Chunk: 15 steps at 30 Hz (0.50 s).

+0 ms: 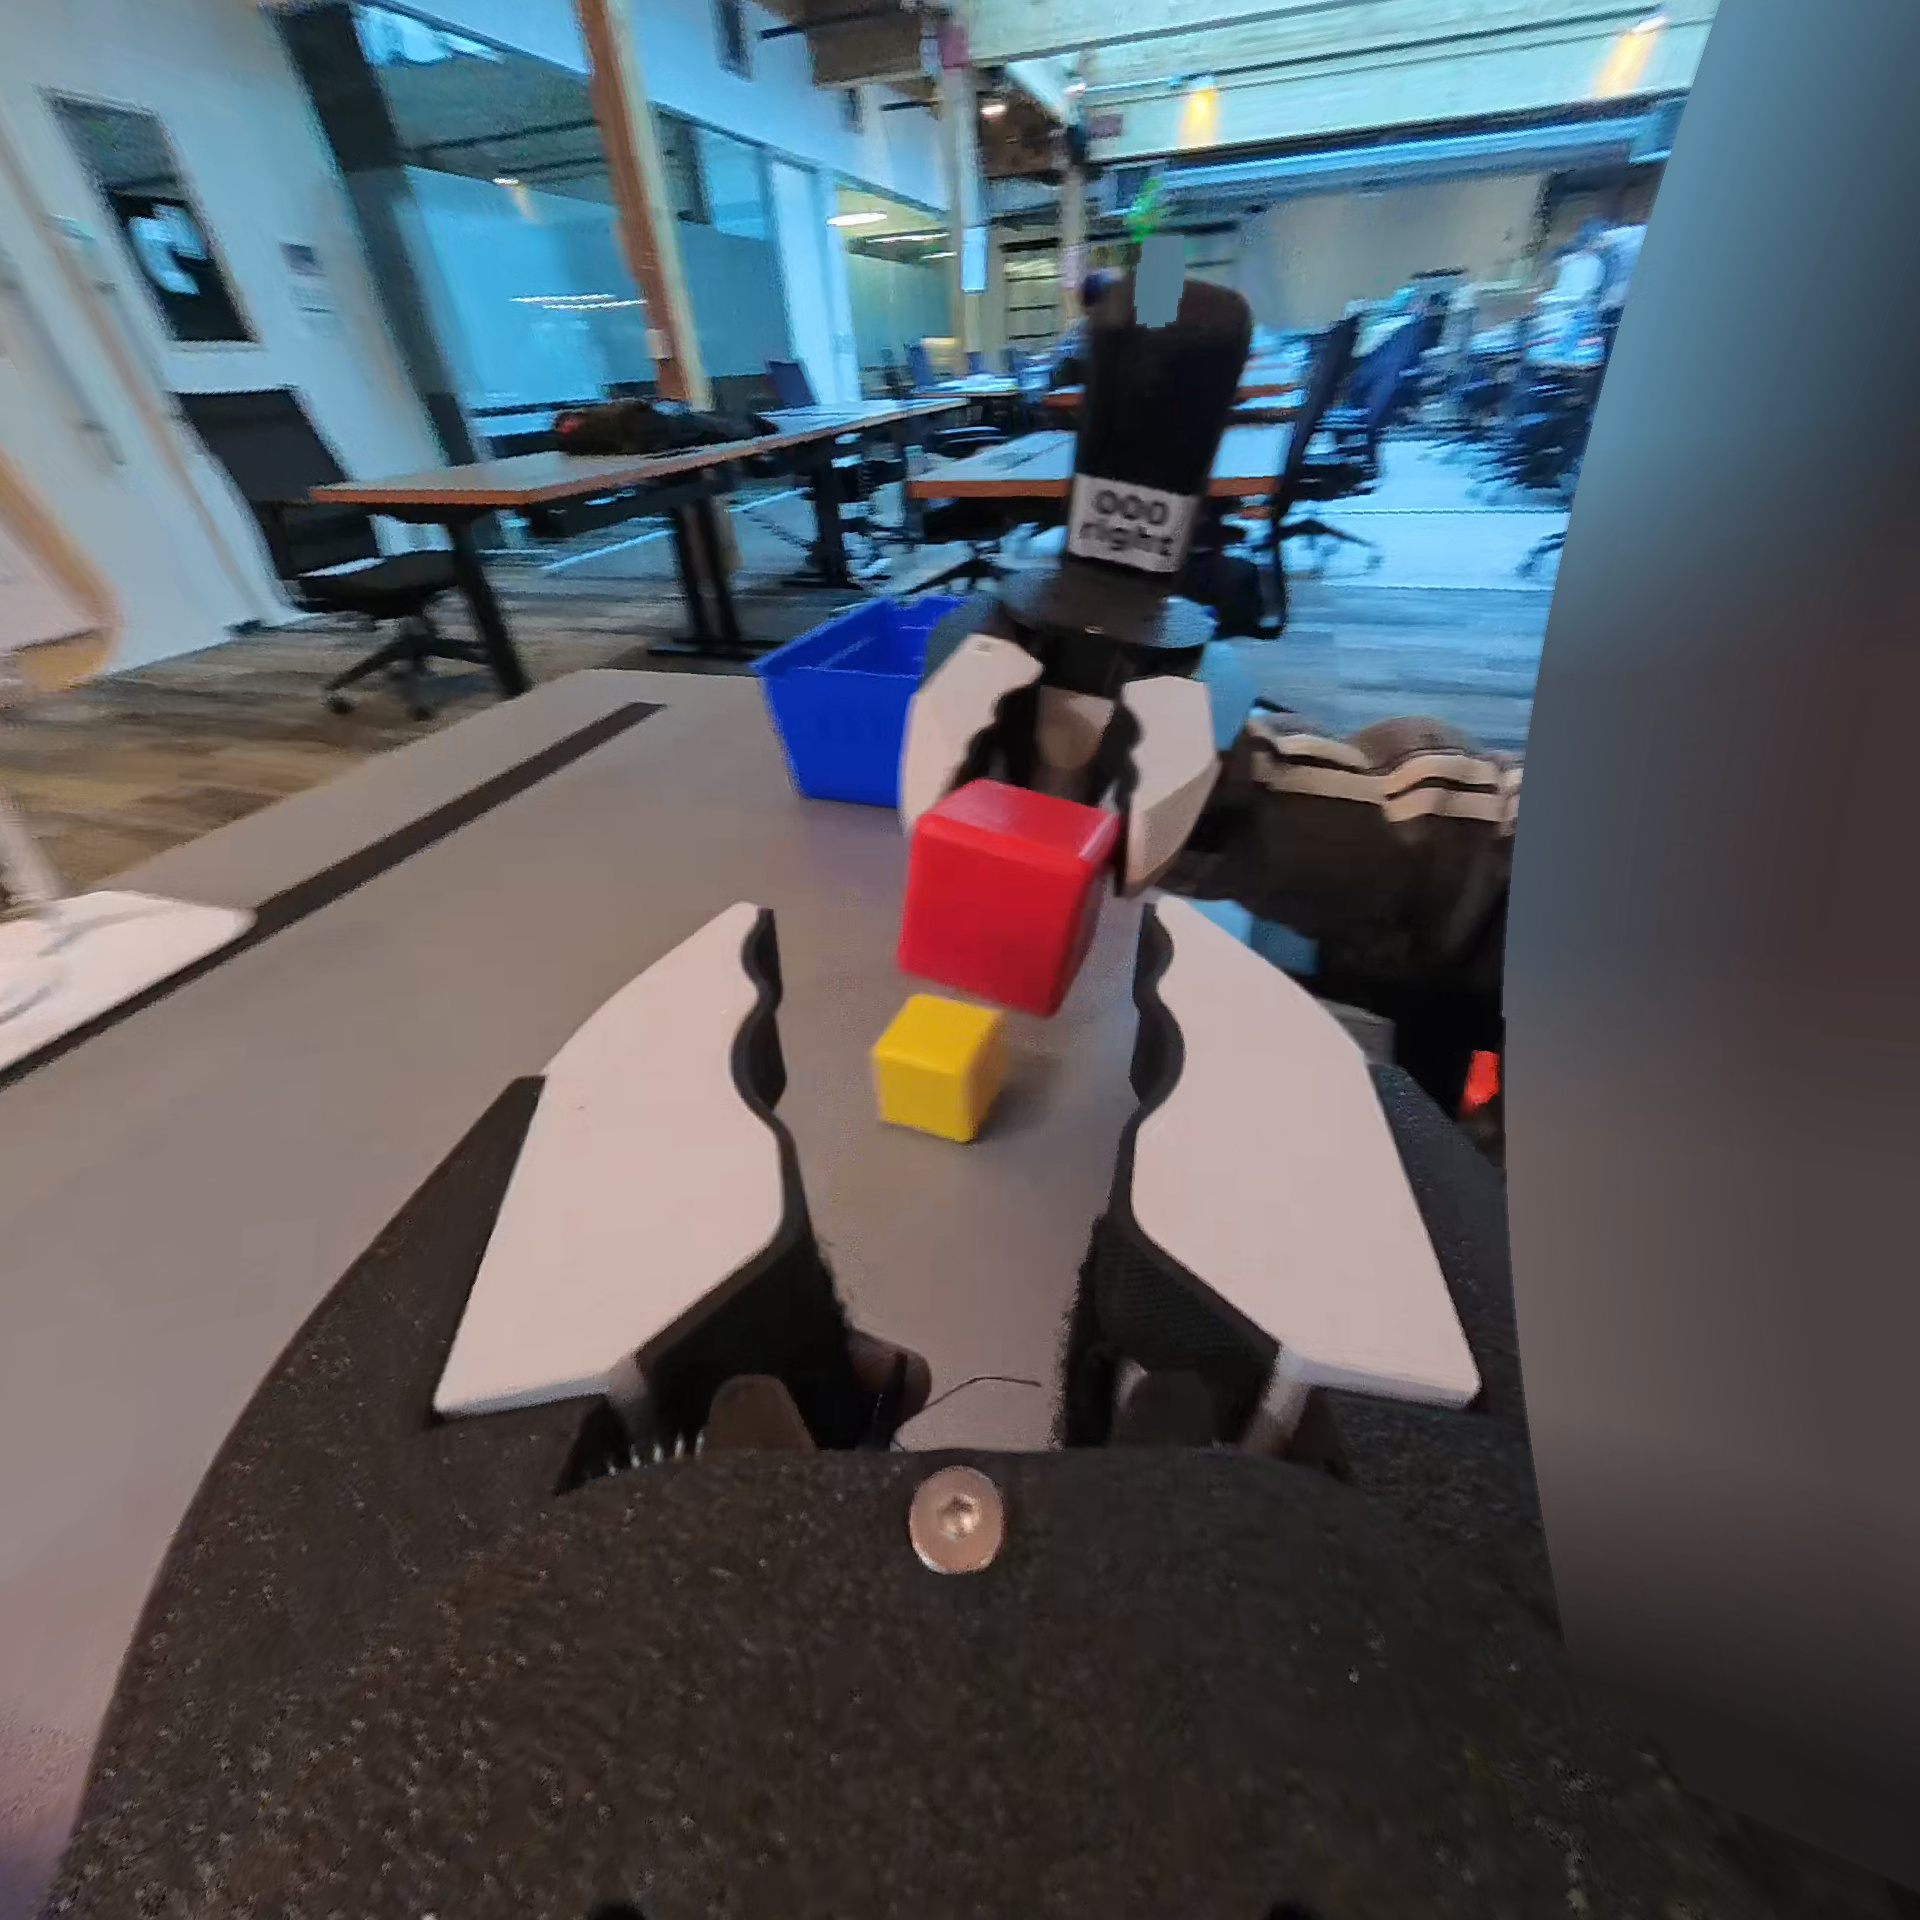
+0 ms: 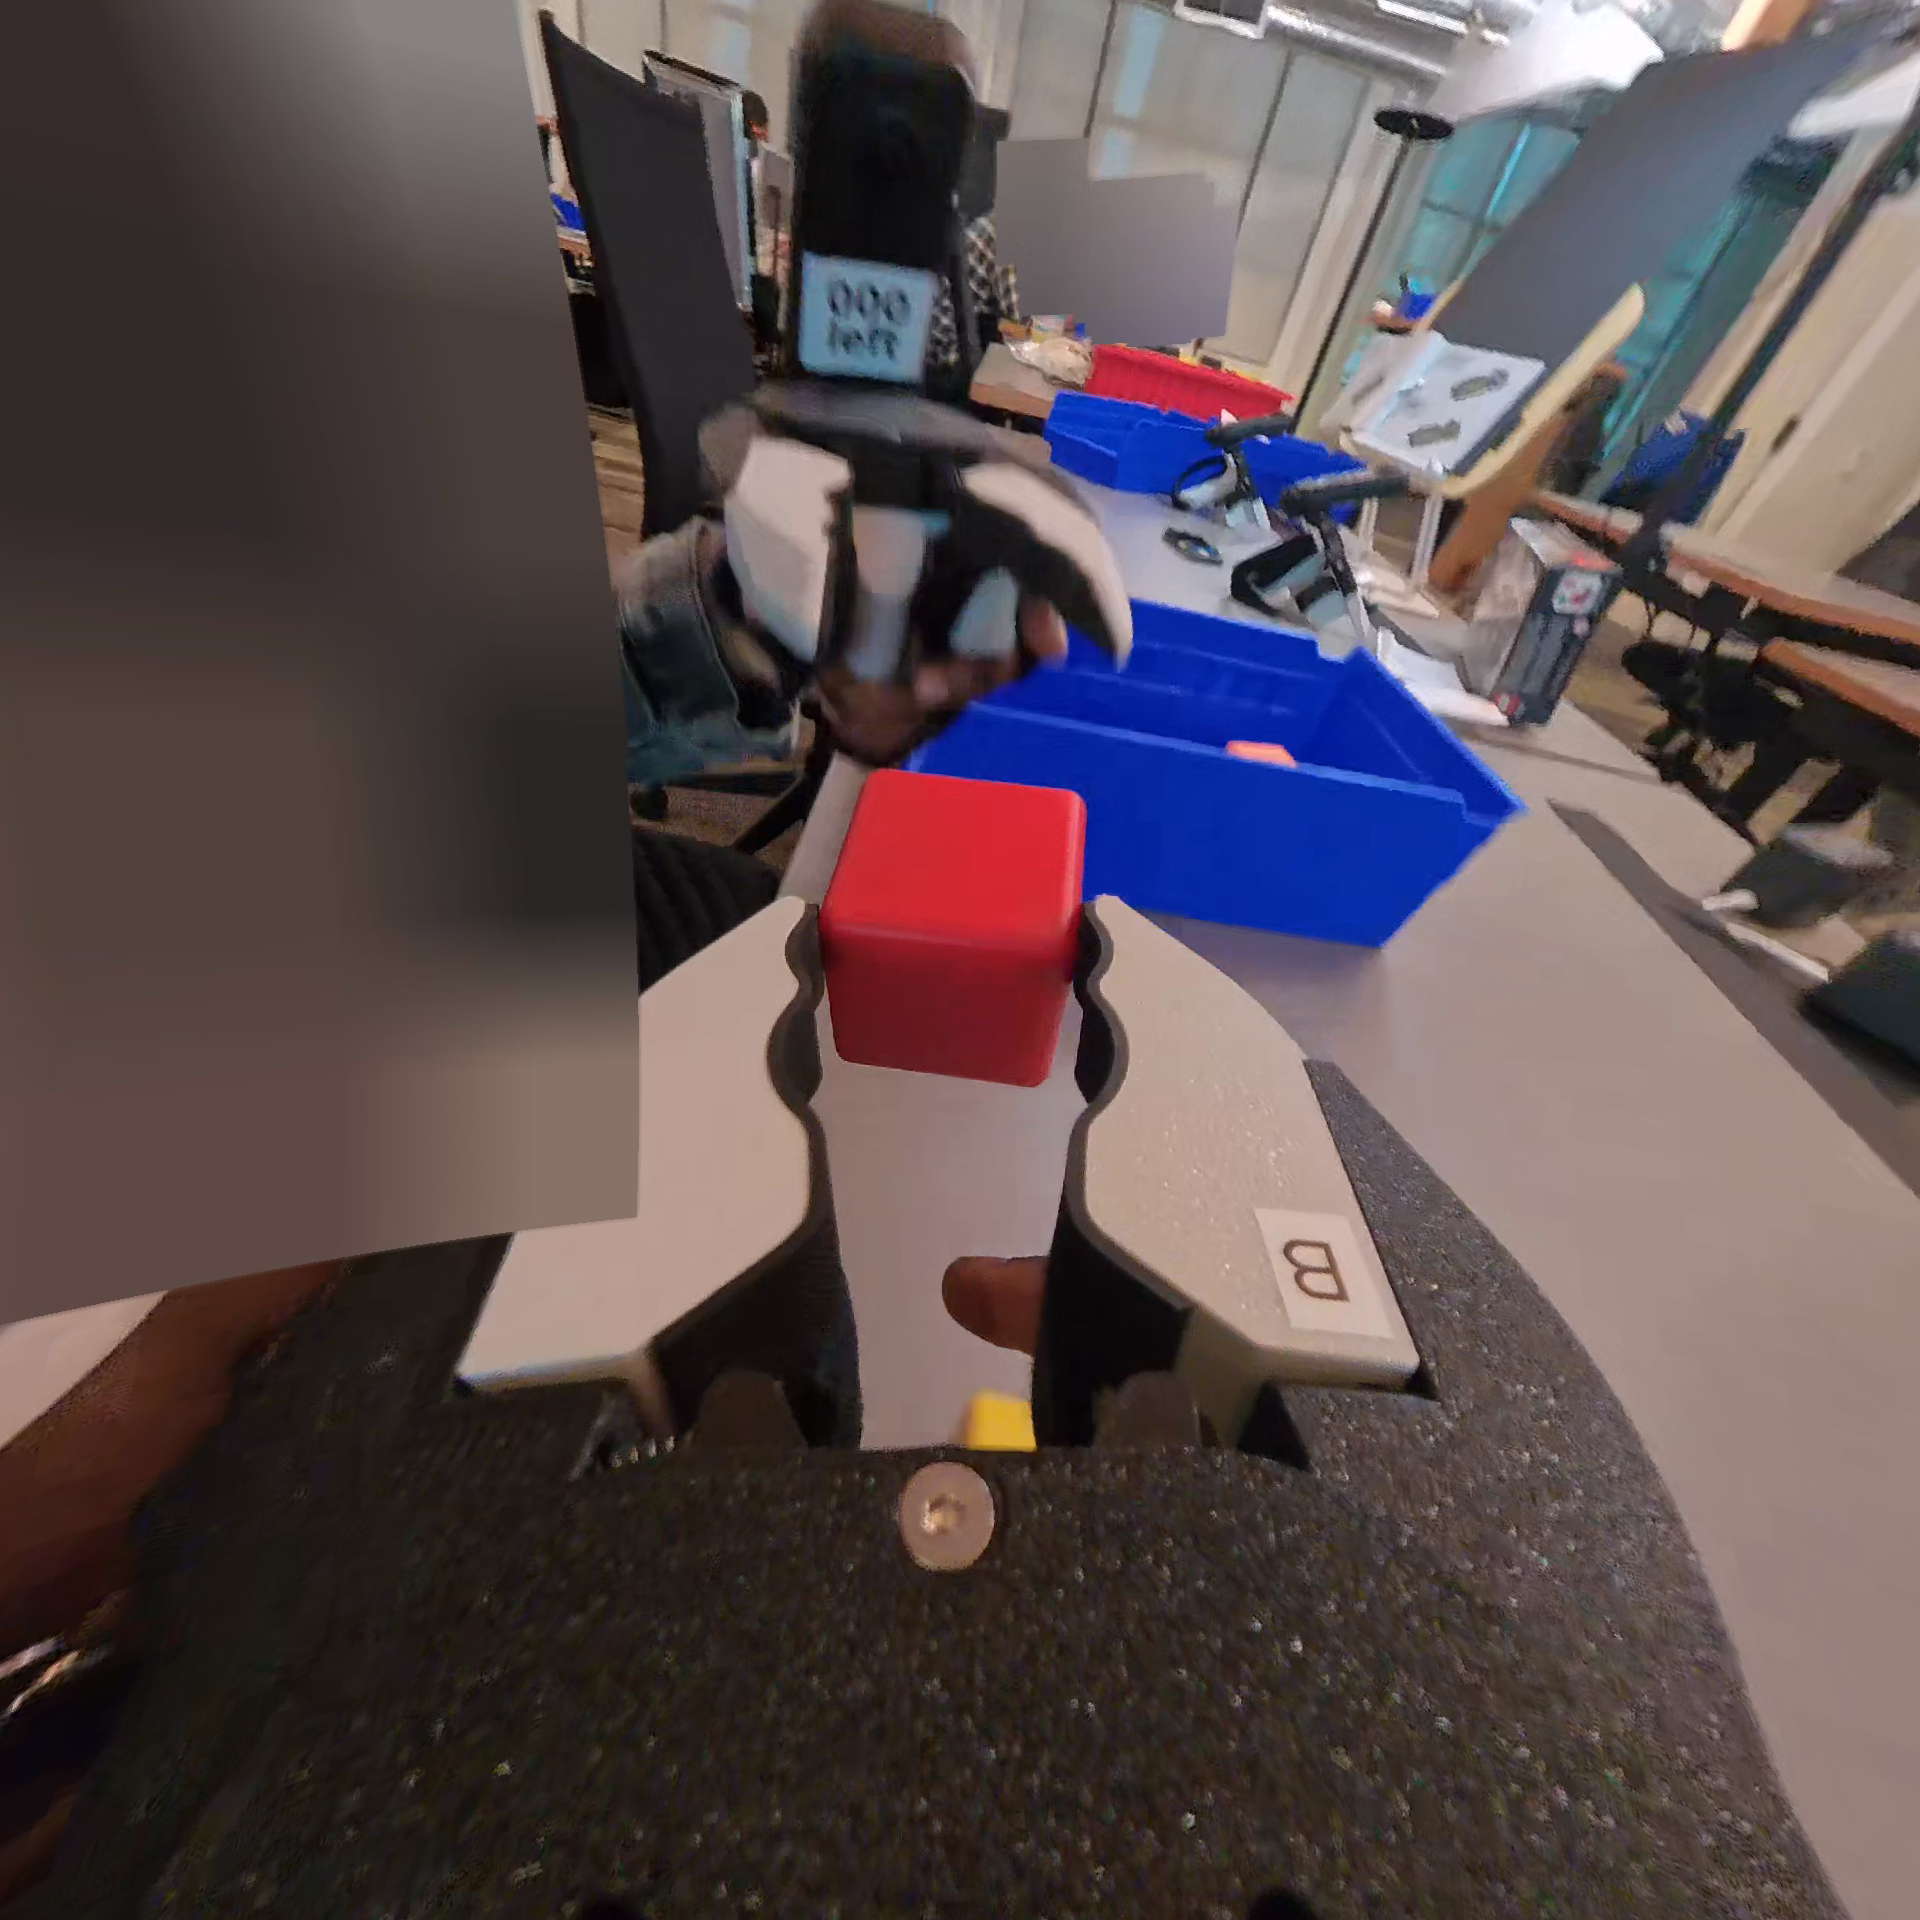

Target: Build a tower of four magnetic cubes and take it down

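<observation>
My right gripper (image 2: 948,920) is shut on a large red cube (image 2: 951,925), with both pads pressed on its sides, and holds it above the grey table (image 2: 1558,1091). In the left wrist view the red cube (image 1: 997,894) hangs in the right gripper (image 1: 1023,852) just above and behind a small yellow cube (image 1: 940,1065) that stands on the table. The yellow cube also shows low in the right wrist view (image 2: 1000,1421). My left gripper (image 1: 954,920) is open and empty, with the yellow cube between and ahead of its fingers, untouched. It also shows in the right wrist view (image 2: 956,649), raised beyond the red cube.
A blue bin (image 2: 1195,831) stands on the table behind the cubes, with a small orange piece (image 2: 1259,750) inside. It also shows in the left wrist view (image 1: 842,707). More bins, tools and desks stand farther back. The table edge runs close on the person's side.
</observation>
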### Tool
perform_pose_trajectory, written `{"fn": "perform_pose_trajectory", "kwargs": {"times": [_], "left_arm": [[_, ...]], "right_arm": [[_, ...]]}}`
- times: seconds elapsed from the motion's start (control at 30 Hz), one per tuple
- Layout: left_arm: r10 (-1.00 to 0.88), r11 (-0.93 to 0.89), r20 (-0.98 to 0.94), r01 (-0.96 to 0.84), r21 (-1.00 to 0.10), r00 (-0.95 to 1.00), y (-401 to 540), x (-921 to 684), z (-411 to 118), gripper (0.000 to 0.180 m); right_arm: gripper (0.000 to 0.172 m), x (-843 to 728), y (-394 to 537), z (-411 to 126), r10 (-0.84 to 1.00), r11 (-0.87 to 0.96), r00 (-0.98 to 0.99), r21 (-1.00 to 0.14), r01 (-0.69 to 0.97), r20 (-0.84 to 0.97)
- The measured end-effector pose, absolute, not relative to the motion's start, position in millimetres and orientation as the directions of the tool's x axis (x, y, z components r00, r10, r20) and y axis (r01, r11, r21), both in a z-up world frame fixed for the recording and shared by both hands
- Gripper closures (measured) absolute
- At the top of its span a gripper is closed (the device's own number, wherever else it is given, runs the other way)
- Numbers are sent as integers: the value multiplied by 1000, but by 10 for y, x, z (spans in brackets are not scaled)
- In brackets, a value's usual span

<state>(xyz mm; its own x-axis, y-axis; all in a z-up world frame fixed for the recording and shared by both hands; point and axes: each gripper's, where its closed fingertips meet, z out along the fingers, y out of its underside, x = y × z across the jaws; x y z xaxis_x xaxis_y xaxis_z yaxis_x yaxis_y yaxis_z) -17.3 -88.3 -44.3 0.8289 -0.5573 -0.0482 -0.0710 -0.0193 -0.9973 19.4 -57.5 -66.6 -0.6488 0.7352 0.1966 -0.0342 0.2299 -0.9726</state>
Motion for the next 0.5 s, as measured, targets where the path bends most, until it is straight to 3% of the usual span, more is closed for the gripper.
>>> {"fn": "perform_pose_trajectory", "kwargs": {"times": [0.03, 0.23, 0.5], "left_arm": [[-510, -19, -64, -86, -996, 858, -909, -310, -416, 111], [-253, -56, -70, -86, -995, 965, -1194, -1148, -363, 102], [-156, -34, -80, -86, -996, 984, -1416, -1413, -333, 104]], "right_arm": [[125, 234, -455, -725, 745, 218, -644, -976, -14, 176], [125, 399, 136, -1184, 800, 143, -598, -983, 113, 48], [126, 394, 215, -1439, 780, 145, -626, -973, 177, 2]]}}
